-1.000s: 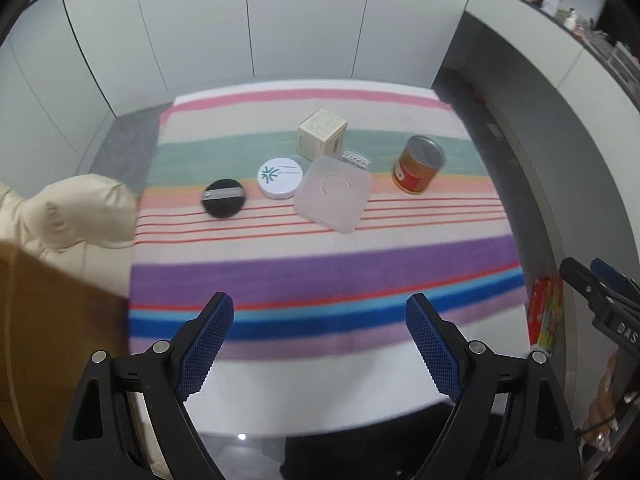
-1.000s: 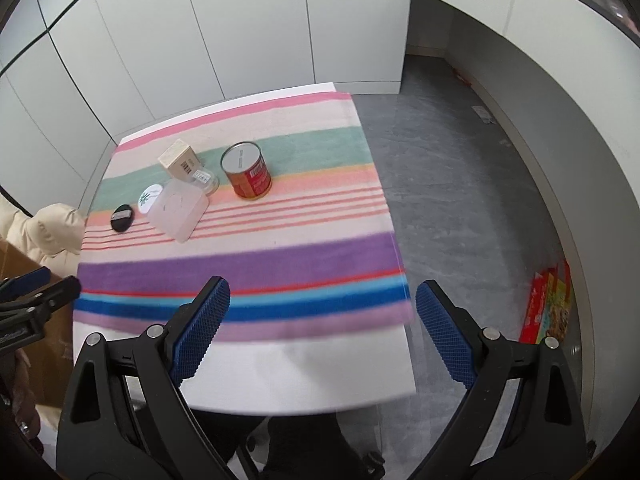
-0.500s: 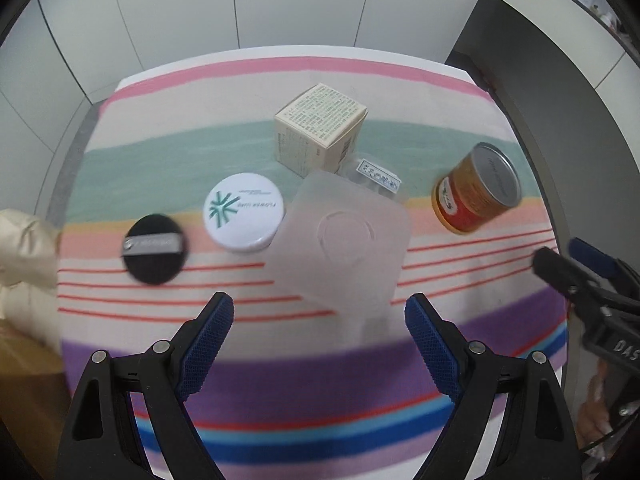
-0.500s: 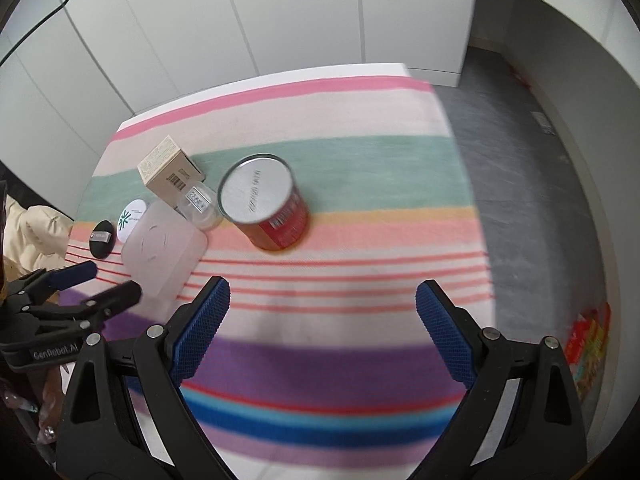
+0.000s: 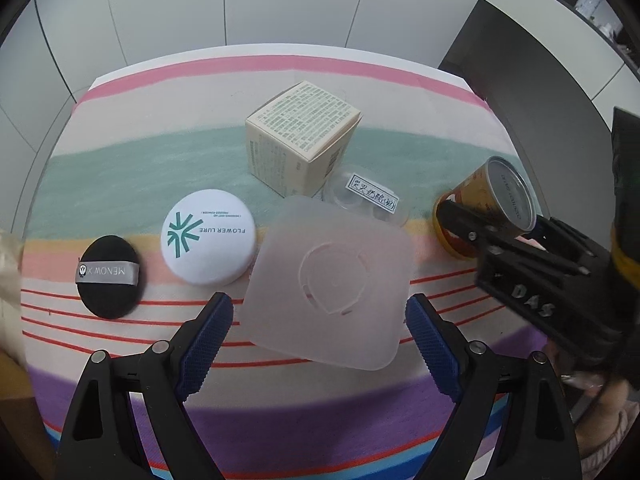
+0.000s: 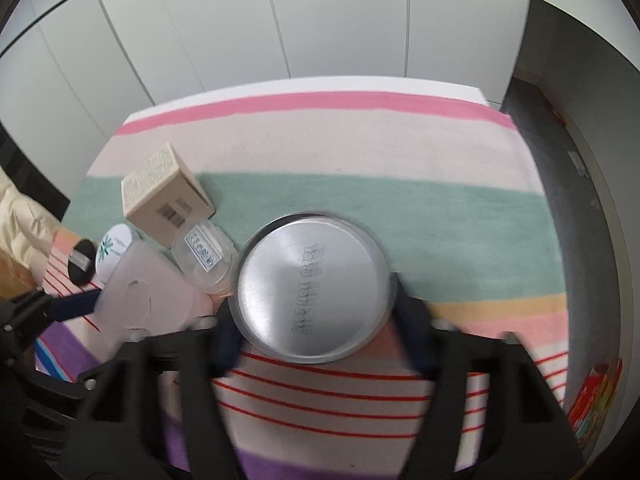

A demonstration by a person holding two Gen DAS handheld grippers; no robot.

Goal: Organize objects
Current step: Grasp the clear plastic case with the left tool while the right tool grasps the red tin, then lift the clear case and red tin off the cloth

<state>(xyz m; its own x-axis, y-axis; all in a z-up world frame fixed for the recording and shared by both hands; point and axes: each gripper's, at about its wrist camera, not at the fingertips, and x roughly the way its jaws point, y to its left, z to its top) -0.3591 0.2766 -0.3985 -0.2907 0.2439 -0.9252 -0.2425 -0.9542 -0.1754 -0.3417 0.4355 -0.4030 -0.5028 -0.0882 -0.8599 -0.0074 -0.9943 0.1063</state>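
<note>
Both grippers have dropped close to the striped cloth (image 5: 120, 176) since a second ago; items that were far ahead now sit right at the fingertips.

Right gripper (image 6: 314, 332): fingers were spread wide, now pinching the tin can (image 6: 312, 288) from both sides. Can upright between the pads, silver lid facing the camera. In the left wrist view the same can (image 5: 496, 208) shows an orange-red label, one black finger against its side.

Left gripper (image 5: 318, 326): fingers spread, nothing pinched. Frosted square lid (image 5: 332, 276) lies flat between the blue pads (image 5: 208, 336), reaching ahead of them; contact unclear.

Ahead-left of the left fingers: white round compact (image 5: 208, 236), then black powder puff (image 5: 108, 276) further left. Straight ahead beyond the lid: cream carton (image 5: 300, 136). Small clear case (image 5: 368, 196) with a label, just right of the carton, partly under the lid's far edge.
</note>
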